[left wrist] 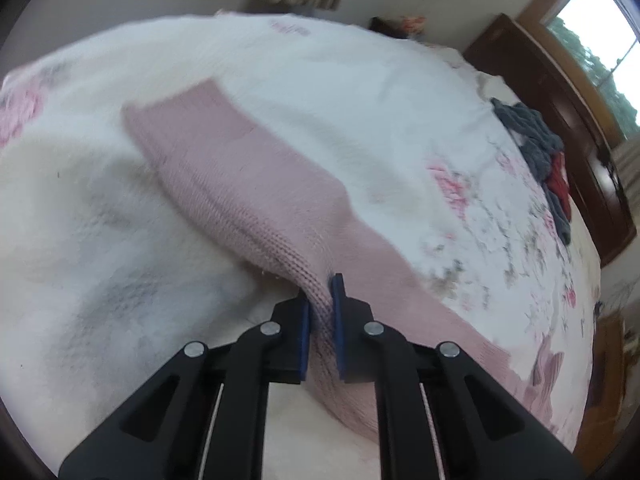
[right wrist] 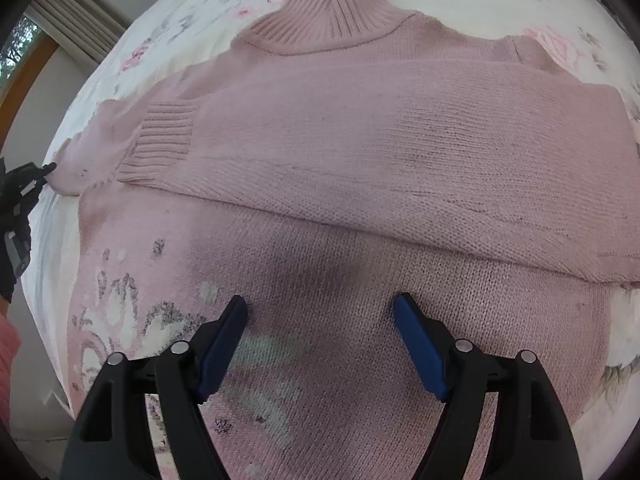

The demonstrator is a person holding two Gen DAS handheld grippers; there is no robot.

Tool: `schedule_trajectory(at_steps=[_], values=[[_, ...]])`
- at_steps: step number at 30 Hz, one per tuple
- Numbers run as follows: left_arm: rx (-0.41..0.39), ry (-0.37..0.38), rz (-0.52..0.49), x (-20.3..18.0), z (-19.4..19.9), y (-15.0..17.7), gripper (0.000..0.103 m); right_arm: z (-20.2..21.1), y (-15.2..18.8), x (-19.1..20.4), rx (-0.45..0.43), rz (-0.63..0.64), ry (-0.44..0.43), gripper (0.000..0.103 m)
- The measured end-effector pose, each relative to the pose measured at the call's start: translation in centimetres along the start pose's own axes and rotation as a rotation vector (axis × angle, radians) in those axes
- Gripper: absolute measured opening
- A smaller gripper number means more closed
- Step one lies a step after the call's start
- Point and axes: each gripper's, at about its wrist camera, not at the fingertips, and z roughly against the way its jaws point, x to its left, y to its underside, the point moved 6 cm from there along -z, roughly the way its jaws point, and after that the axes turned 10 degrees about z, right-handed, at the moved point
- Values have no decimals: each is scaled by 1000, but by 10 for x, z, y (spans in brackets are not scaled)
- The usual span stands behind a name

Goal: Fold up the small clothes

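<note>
A pink knitted sweater (right wrist: 360, 152) with a ribbed roll neck lies spread on the bed, one sleeve folded across its chest. In the left wrist view my left gripper (left wrist: 322, 290) is shut on a pinch of the pink sweater's sleeve (left wrist: 248, 184), which stretches away over the bedspread. In the right wrist view my right gripper (right wrist: 320, 308) stands open just above the sweater's patterned lower front, with nothing between its blue pads (right wrist: 416, 344). The left gripper (right wrist: 42, 170) shows at the far left edge of that view, holding the sleeve's end.
The bed is covered by a white bedspread with pink flowers (left wrist: 360, 88). A pile of grey and red clothes (left wrist: 540, 152) lies near the bed's far right side. A dark wooden cabinet (left wrist: 560, 112) and a window stand beyond it.
</note>
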Motion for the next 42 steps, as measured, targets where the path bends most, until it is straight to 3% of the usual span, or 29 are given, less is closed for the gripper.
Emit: schedule_trajectory(at_steps=[7,13,21,28,36,42], values=[[-11,157,-130,-71,46,40,7,17,7,-4,-30,-52,-32,76],[30,261,-287,-145,67,113,8,35,15,-11,-62,-70,-39,76],[145,354,-371,-213,60,218,9,56,24,-28,-100,-101,-47,76],[229,317,-394,-227,25,279,10,51,29,-33,-92,-120,-63,76],[346,226,-349,-201,-30,315,13,43,36,-38,-78,-131,-69,76],[411,287,-376,-190,-14,316,19,41,29,-35,-63,-129,-56,77]])
